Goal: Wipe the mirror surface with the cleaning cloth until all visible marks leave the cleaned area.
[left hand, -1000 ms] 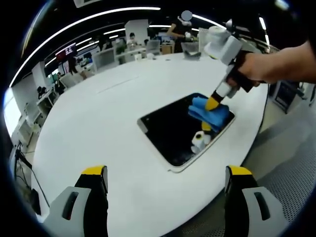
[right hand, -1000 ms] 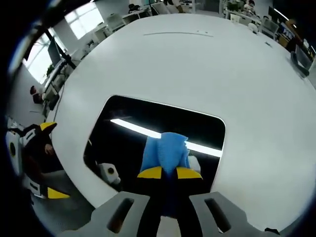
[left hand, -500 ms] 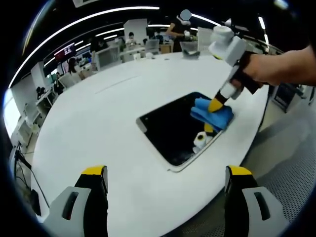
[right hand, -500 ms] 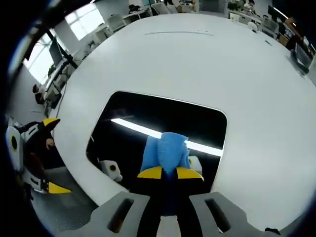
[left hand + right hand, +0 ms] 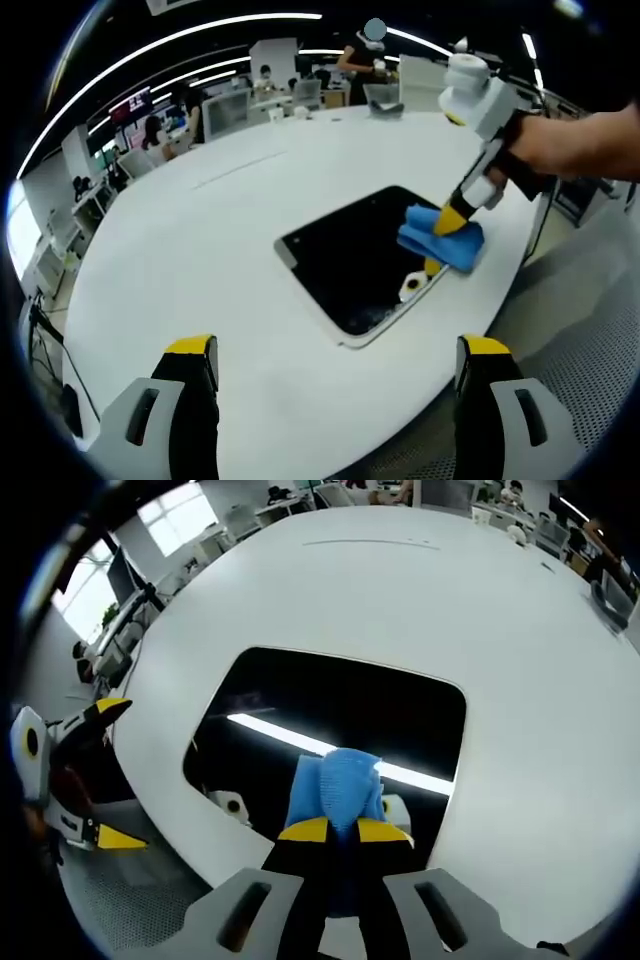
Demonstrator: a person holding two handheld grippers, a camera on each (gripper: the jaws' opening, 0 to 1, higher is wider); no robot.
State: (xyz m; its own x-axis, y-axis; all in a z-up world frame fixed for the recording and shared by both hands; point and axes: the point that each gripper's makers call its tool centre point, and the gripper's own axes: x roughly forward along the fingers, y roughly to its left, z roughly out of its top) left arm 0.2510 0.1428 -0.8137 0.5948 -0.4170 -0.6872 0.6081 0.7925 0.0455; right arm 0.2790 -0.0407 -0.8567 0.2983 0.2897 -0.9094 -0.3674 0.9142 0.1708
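Two grippers: right gripper [image 5: 343, 830] jaws clenched on blue cleaning cloth [image 5: 336, 786], pressed on mirror [image 5: 330, 715] near edge; left gripper [image 5: 335, 365] jaws spread wide, empty, above white surface [image 5: 200, 250].

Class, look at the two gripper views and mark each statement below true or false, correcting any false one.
1. The right gripper is shut on the blue cloth. True.
2. The mirror stands upright against a wall. False: it lies flat on the white table.
3. The left gripper holds a spray bottle. False: its jaws stand apart with nothing between them.
4. The cloth rests at one edge of the mirror, not at its middle. True.
5. The cloth is red. False: it is blue.
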